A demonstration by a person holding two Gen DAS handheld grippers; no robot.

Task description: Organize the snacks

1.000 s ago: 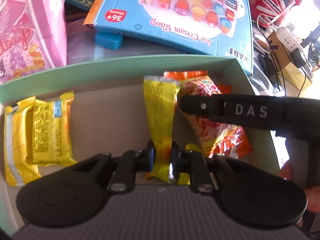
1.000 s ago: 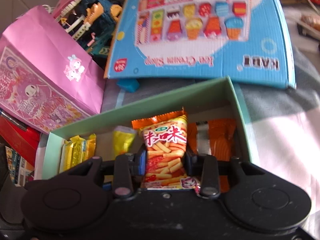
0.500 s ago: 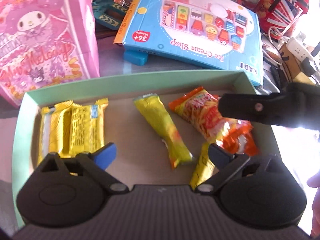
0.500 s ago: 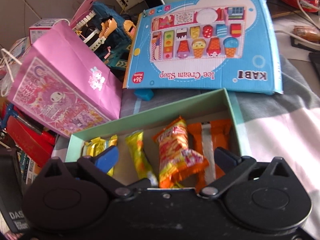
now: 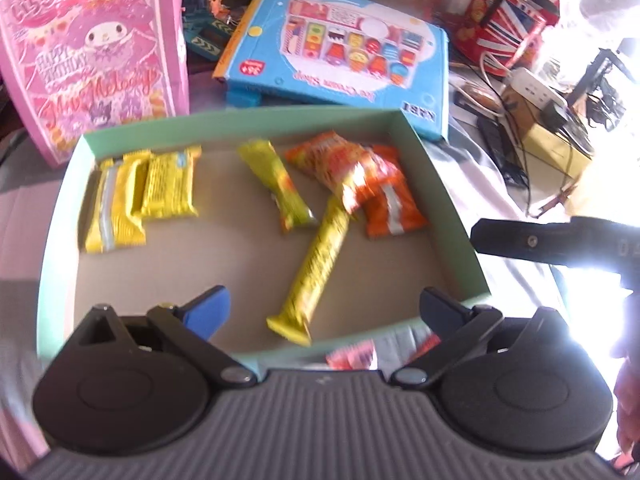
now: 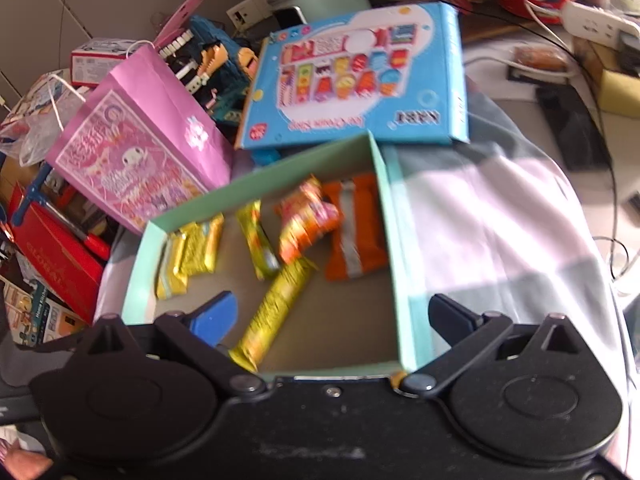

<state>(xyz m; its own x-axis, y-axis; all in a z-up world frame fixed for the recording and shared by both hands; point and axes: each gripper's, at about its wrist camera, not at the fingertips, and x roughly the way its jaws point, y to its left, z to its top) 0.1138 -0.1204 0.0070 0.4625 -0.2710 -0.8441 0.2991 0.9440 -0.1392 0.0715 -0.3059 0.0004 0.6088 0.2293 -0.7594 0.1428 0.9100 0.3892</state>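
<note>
Both sets of fingers stand wide apart w/ nothing between them: left gripper point(image 5: 323, 306) and right gripper point(image 6: 333, 312) each hang above the near end of the mint-green box point(image 5: 448, 196), clear of its contents. Right one's jaws were opening just now and have let go of their snack.

All snacks lie loose on the box's cardboard floor. Two yellow wafer packs point(image 5: 138, 196) sit at the far left, overlapping. Short yellow bar point(image 5: 276, 186) lies mid-box, tilted. Long yellow bar point(image 5: 318, 264) runs diagonally toward the near wall. Orange chip bag point(image 5: 338, 164) rests partly on top of the orange packet point(image 5: 390, 204) by the right wall.

Behind the box: pink gift bag point(image 5: 92, 60) and blue toy box point(image 5: 340, 52).
</note>
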